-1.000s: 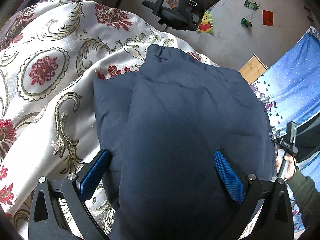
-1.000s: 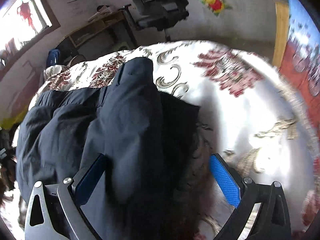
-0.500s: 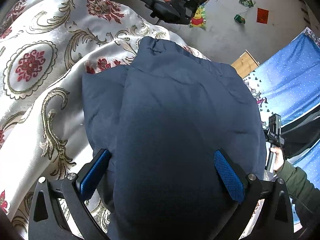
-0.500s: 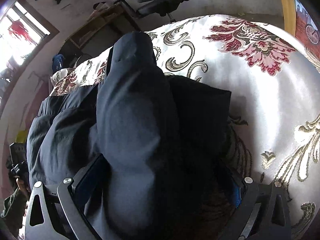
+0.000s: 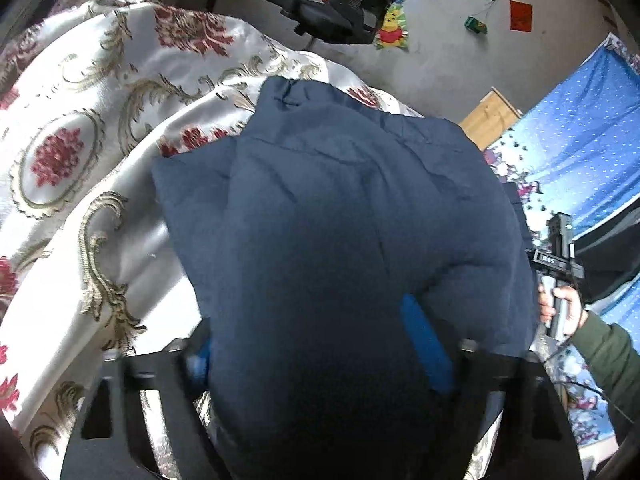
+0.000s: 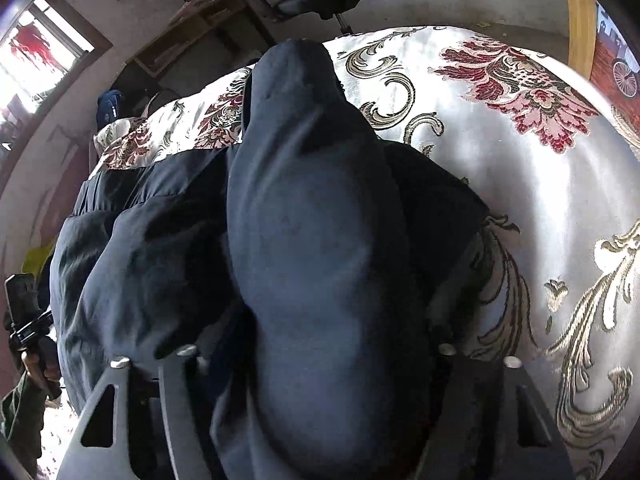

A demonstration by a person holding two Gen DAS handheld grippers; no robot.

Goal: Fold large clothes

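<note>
A large navy padded garment [image 5: 340, 216] lies on a bed with a white floral cover [image 5: 80, 168]. My left gripper [image 5: 316, 344] has its jaws drawn in on a thick bunch of the navy fabric; the right blue pad [image 5: 426, 344] presses into it and the left pad is mostly hidden. In the right wrist view the same garment [image 6: 312, 220] bulges up between the jaws of my right gripper [image 6: 320, 344], which pinch a fold; its pads are hidden by cloth. The right gripper's body [image 5: 556, 256] shows at the garment's far side in the left view.
A black office chair [image 5: 344, 0] stands beyond the bed. A blue dotted sheet [image 5: 580, 148] and a wooden board [image 5: 488, 116] lie to the right. A wooden desk [image 6: 200, 24] and a window [image 6: 36, 52] show in the right wrist view. The bed cover [image 6: 520, 168] spreads to the right.
Both grippers were wide open around the garment. Both have now closed inward onto the navy fabric, which bunches between the jaws.
</note>
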